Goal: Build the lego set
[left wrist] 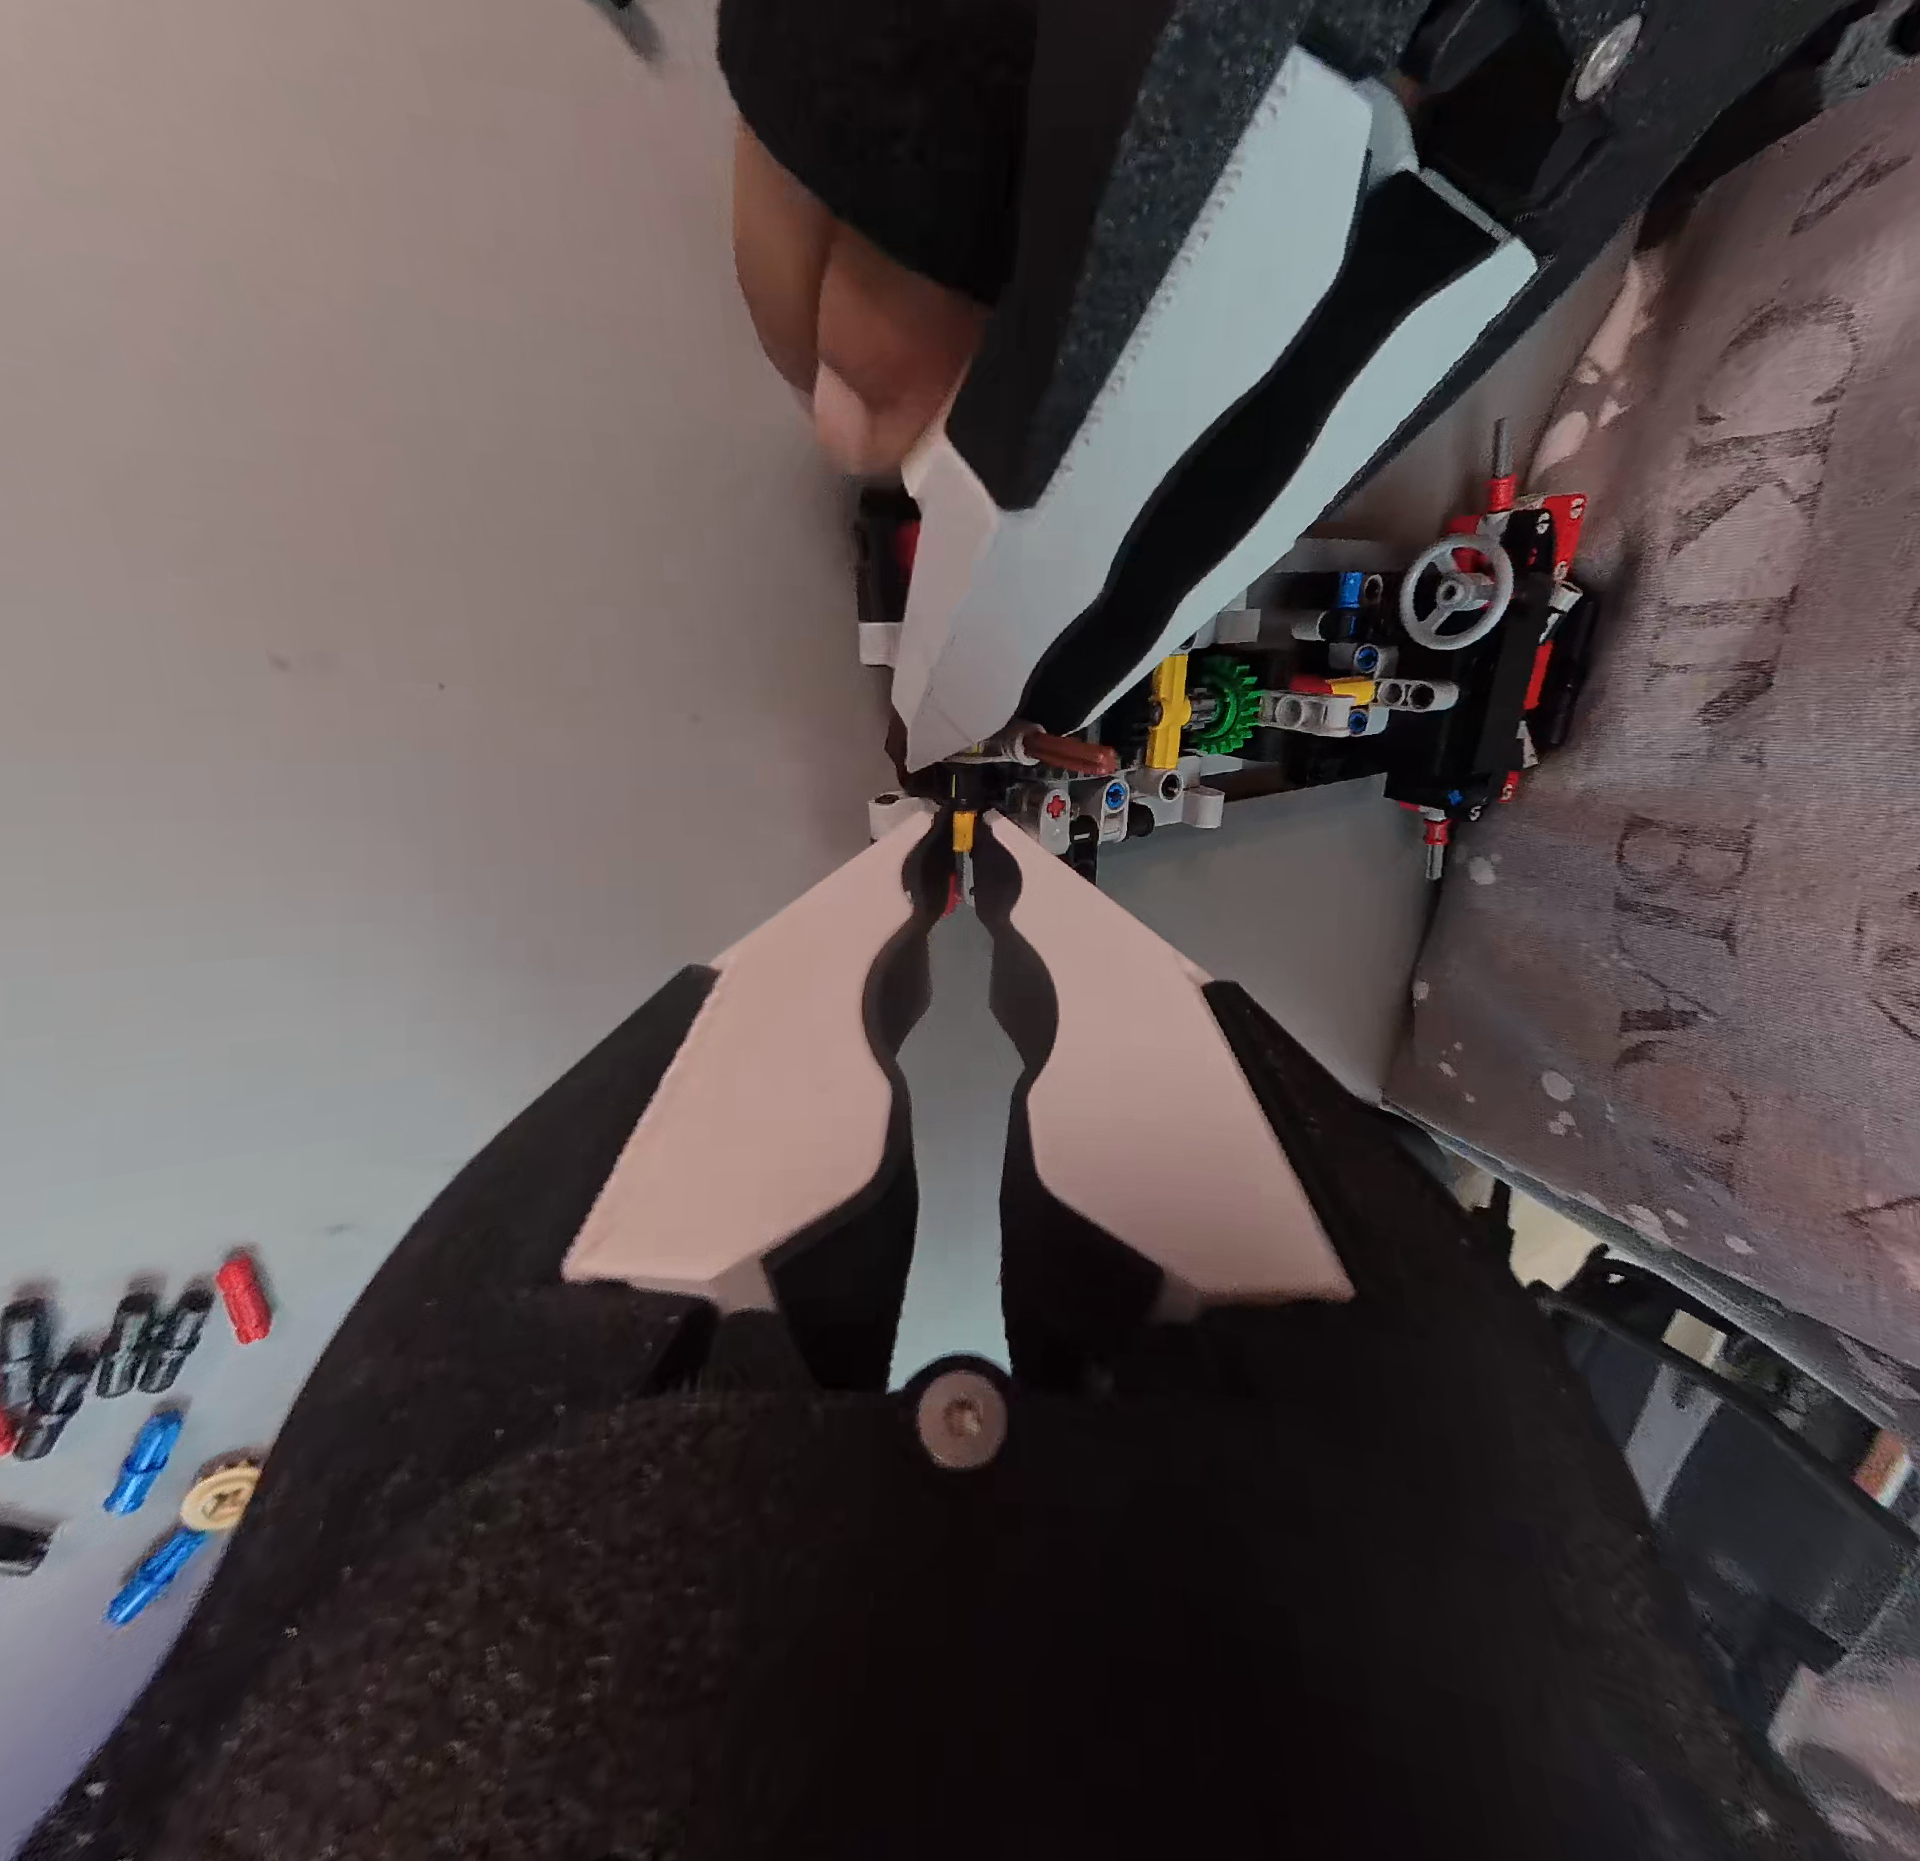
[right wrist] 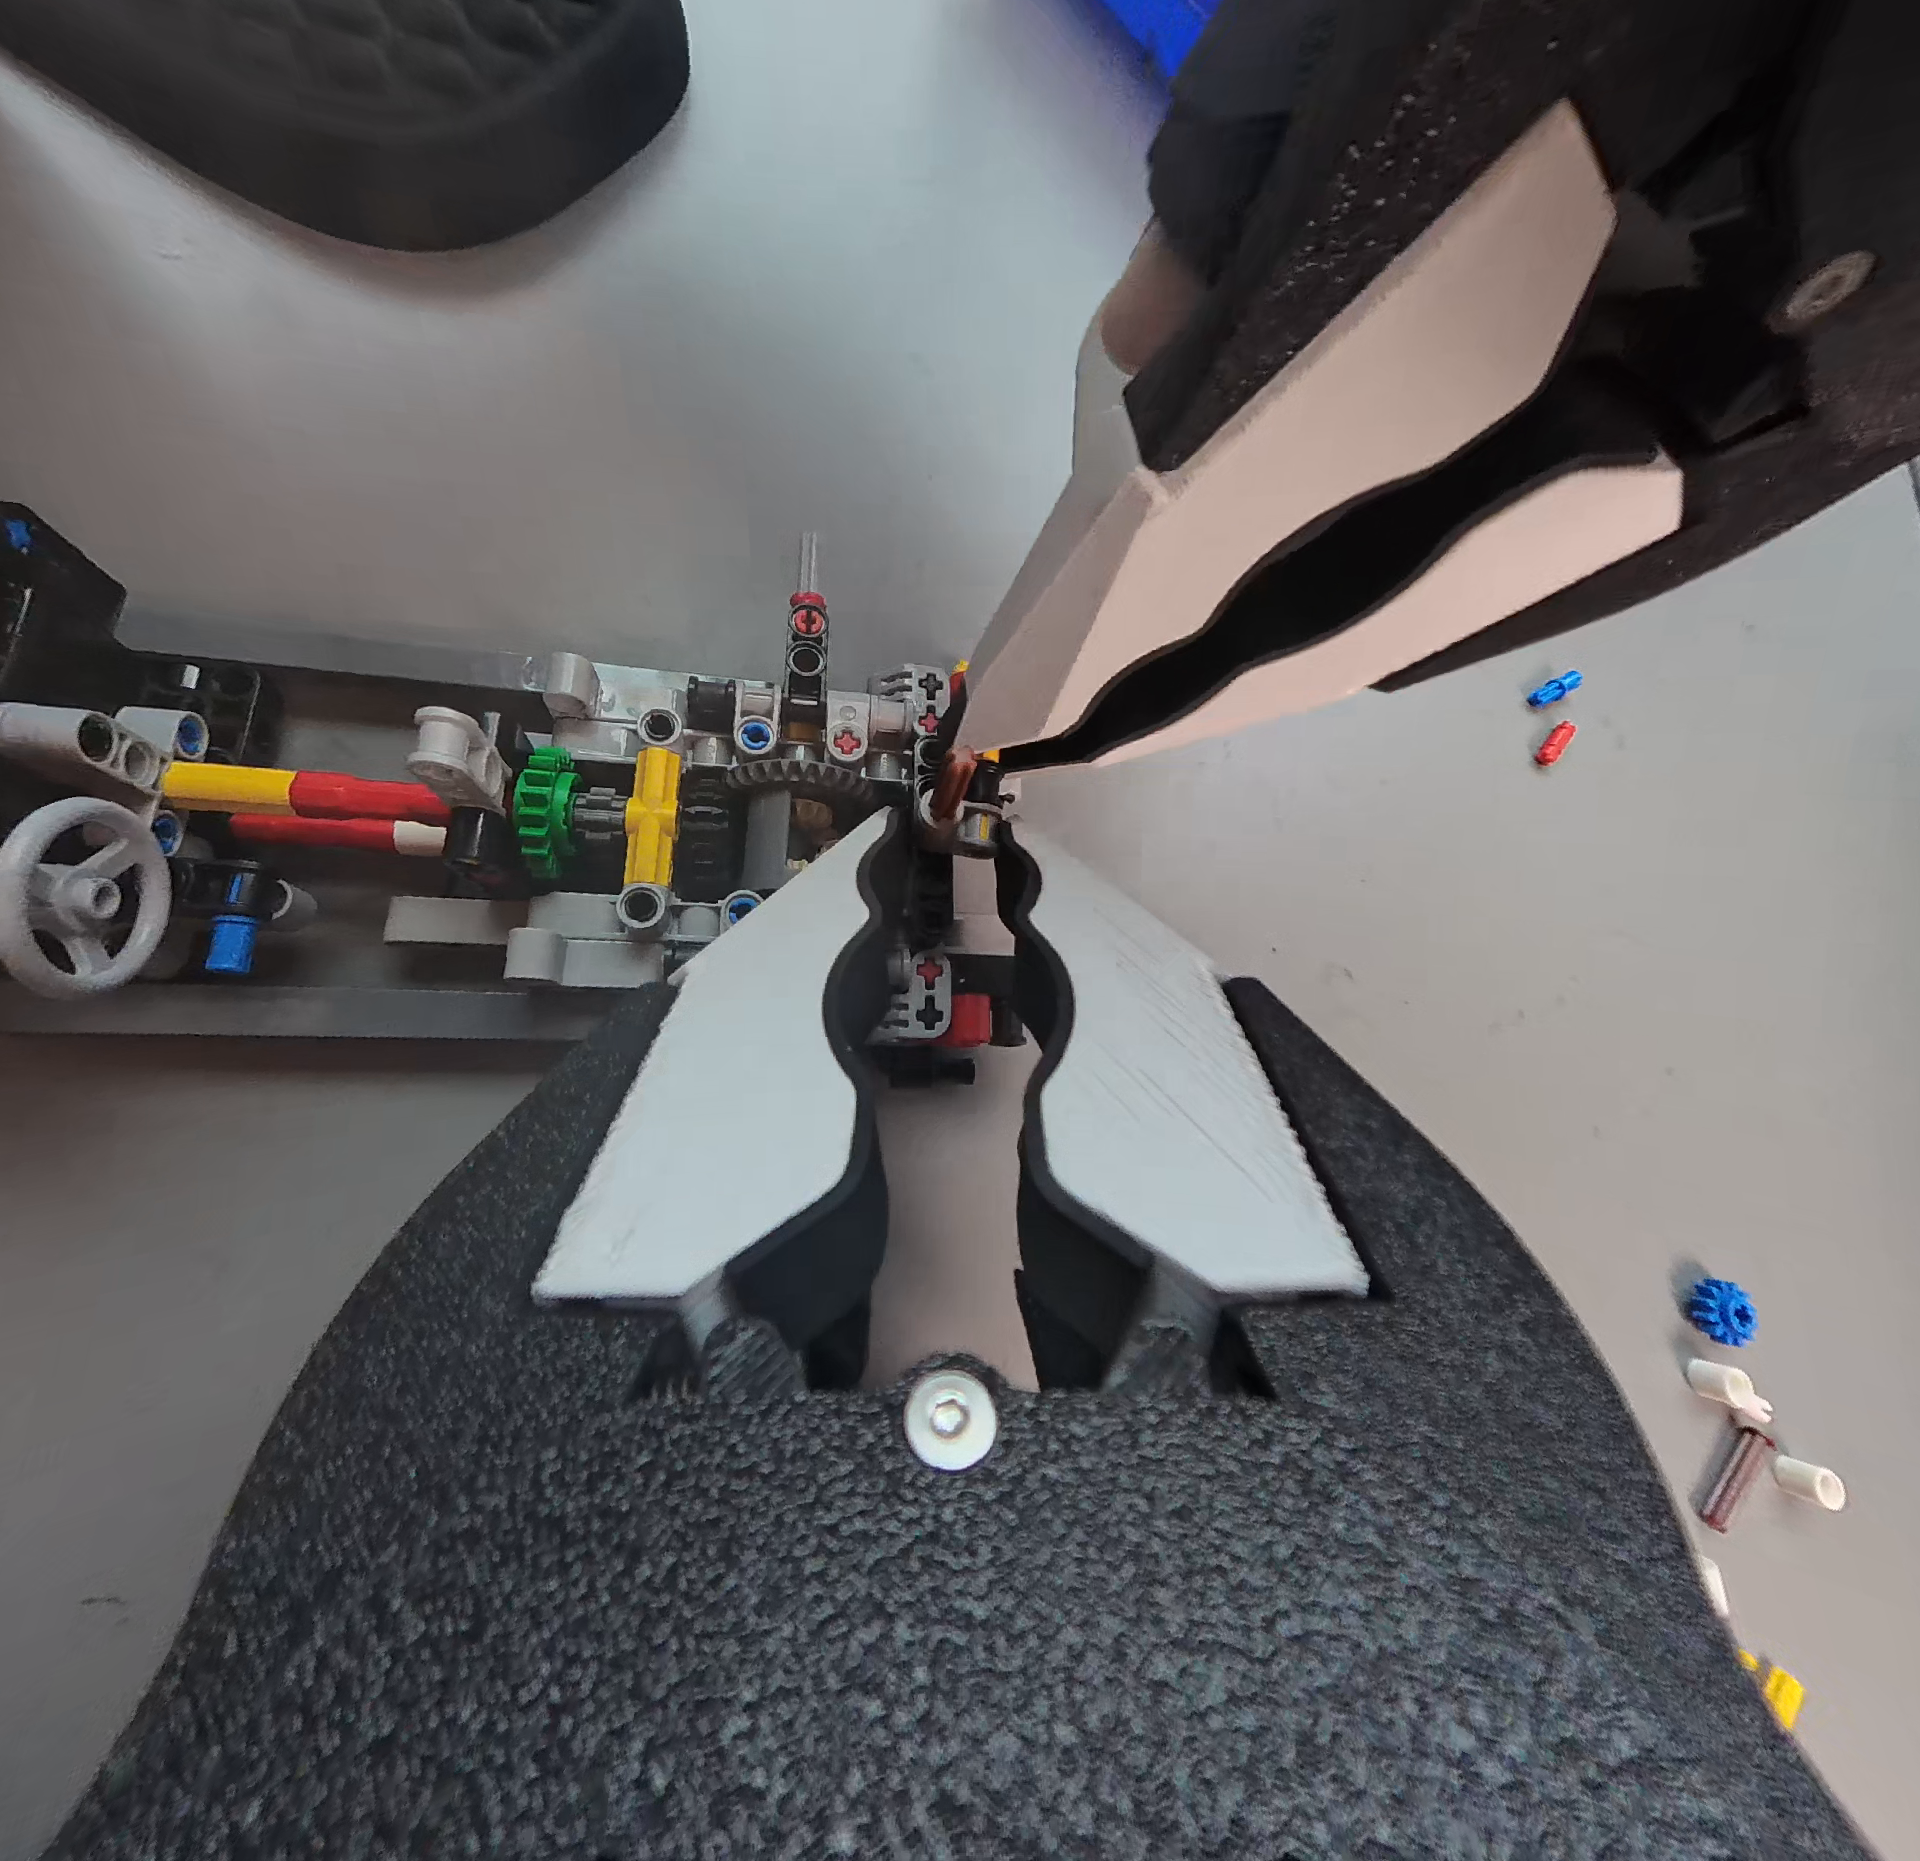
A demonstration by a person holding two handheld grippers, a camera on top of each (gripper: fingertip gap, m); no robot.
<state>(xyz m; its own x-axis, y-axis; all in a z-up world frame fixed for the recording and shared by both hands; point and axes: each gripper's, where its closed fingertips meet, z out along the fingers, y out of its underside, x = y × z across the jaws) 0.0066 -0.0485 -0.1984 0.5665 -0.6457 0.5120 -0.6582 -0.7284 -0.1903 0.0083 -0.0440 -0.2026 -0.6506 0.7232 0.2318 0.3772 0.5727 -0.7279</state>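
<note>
Two white-fingered grippers meeting at one end of the part-built multicoloured lego chassis (right wrist: pixel 644 814), near the grey bench (left wrist: pixel 416 564) edge. Left gripper (left wrist: pixel 958 829) clenched on small yellow-and-black pin (left wrist: pixel 963 832), presumably for seating. Right gripper (right wrist: pixel 951 824) straddling that end, likely steadying; clamping unclear.

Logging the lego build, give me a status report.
Left gripper shut on a yellow piece at the chassis end. Right gripper closed around that end. Brown axle between tips.

The right gripper (left wrist: pixel 935 741) hides the model's (left wrist: pixel 1351 668) near end. Loose pins (left wrist: pixel 145 1416) at the lower left are blurred, some cut by the edge. A black pad (right wrist: pixel 343 76) runs off the top. What the left gripper (left wrist: pixel 961 835) pinches is too small to tell.
</note>
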